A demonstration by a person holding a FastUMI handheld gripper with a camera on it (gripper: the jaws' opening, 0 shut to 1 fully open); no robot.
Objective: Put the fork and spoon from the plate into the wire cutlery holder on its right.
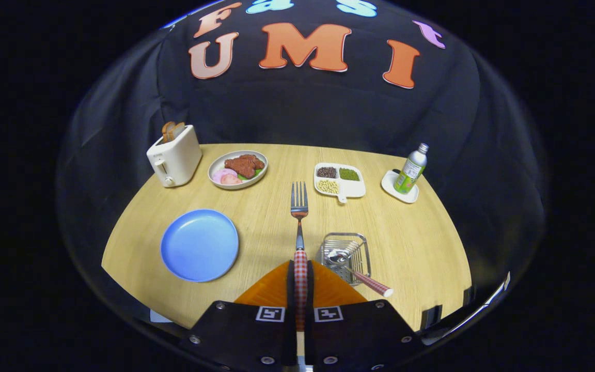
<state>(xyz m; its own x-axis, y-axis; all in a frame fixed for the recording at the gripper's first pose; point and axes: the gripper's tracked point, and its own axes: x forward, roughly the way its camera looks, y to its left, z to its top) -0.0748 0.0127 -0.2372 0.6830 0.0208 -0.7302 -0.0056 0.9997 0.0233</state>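
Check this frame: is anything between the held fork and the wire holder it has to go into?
Nothing visible blocks it. The gripper is shut on the fork, tines forward, and the wire cutlery holder sits just right of it, with the spoon already leaning inside.

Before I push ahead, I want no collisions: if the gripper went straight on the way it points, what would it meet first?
The gripper, shut on the fork, aims between the meat plate and compartment dish; way looks free, depth unclear.
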